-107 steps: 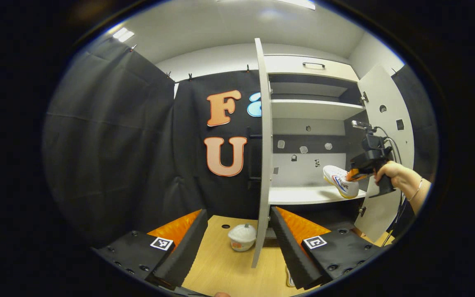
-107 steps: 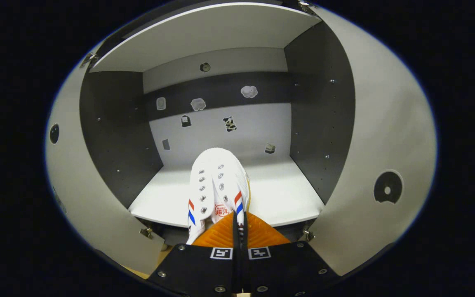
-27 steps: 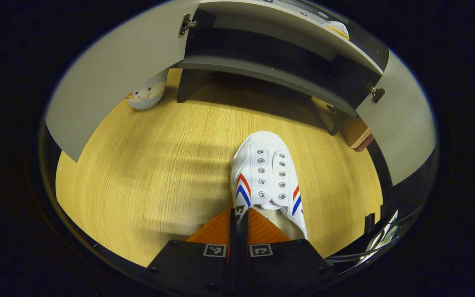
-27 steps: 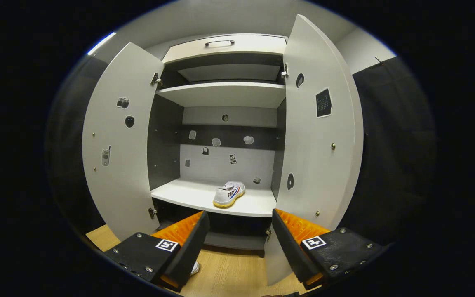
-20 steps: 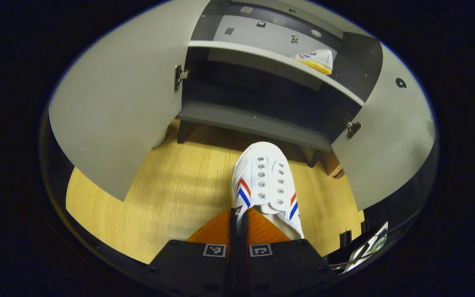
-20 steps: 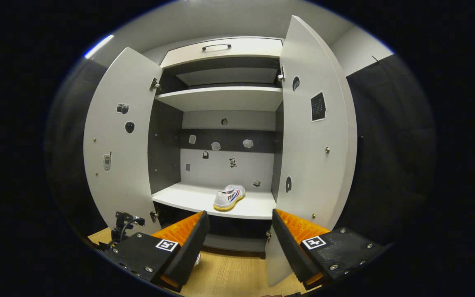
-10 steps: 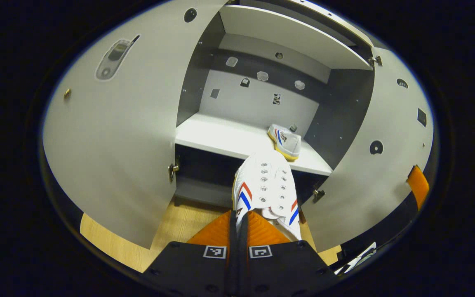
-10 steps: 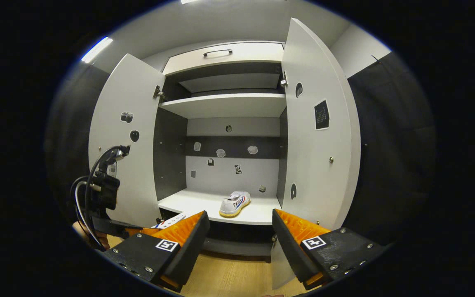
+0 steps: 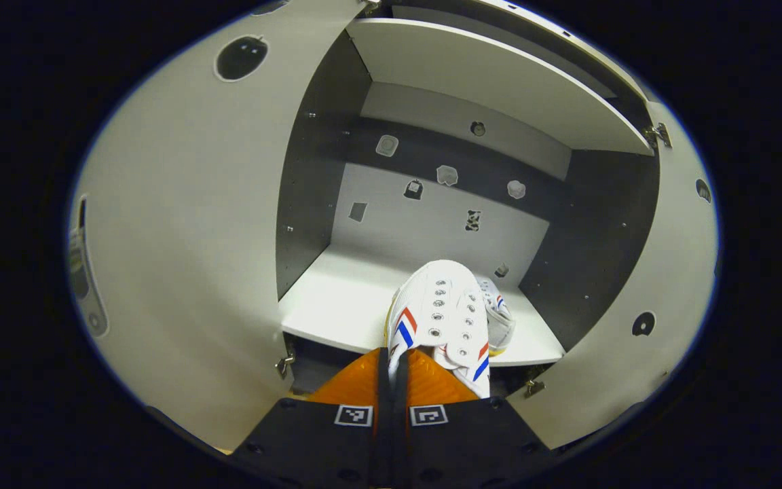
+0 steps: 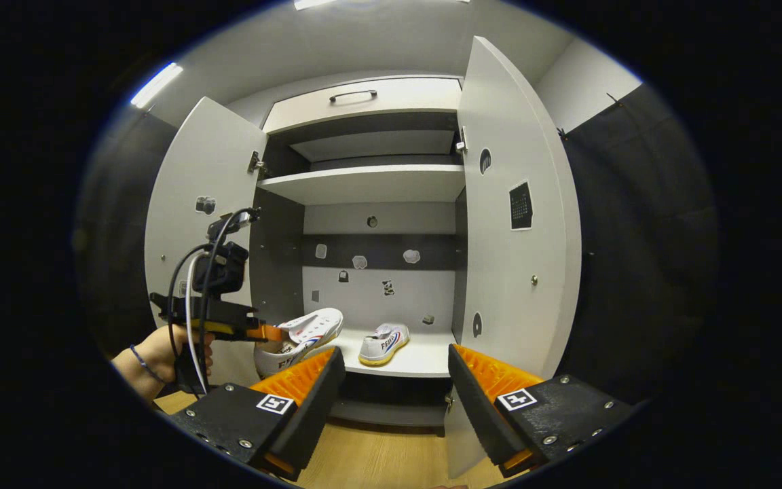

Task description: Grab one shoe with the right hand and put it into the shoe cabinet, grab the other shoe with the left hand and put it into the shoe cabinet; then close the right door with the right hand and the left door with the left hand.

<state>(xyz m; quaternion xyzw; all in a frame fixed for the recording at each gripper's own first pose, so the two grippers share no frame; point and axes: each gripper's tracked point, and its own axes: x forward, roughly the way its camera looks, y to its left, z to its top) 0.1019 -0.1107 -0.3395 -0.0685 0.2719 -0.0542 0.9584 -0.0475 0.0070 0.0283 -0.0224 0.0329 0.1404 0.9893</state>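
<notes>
Pale wood floor (image 10: 370, 462) runs under the shoe cabinet (image 10: 364, 102), whose two doors both stand wide open.

My left claw (image 9: 391, 360) is clenched on the heel of a white shoe (image 9: 440, 314) with red and blue stripes, both fingers pressed together on the heel edge. That shoe hangs toe-first at the front lip of the lower shelf (image 9: 337, 305), its toe over the shelf; I cannot tell whether the sole touches the board yet. In the right gripper view the same shoe (image 10: 303, 333) shows tilted, toe toward the inside, with the left claw (image 10: 275, 333) at its heel and my hand (image 10: 160, 356) on the grip behind it, cables looping above.

The other shoe (image 10: 382, 343) already sits on the lower shelf (image 10: 418, 360), sole down, toward the right side. In the left gripper view it (image 9: 499, 326) lies just behind and right of the held shoe, partly hidden by it.

My right claw (image 10: 391, 380) is released, its fingers spread wide apart with nothing between them, held back in front of the cabinet.

Left door (image 10: 191, 238) and right door (image 10: 510, 258) carry small stickers, as does the back wall (image 10: 377, 292). An upper shelf (image 10: 364, 183) lies above, and a handle (image 10: 352, 96) sits on the top panel.
</notes>
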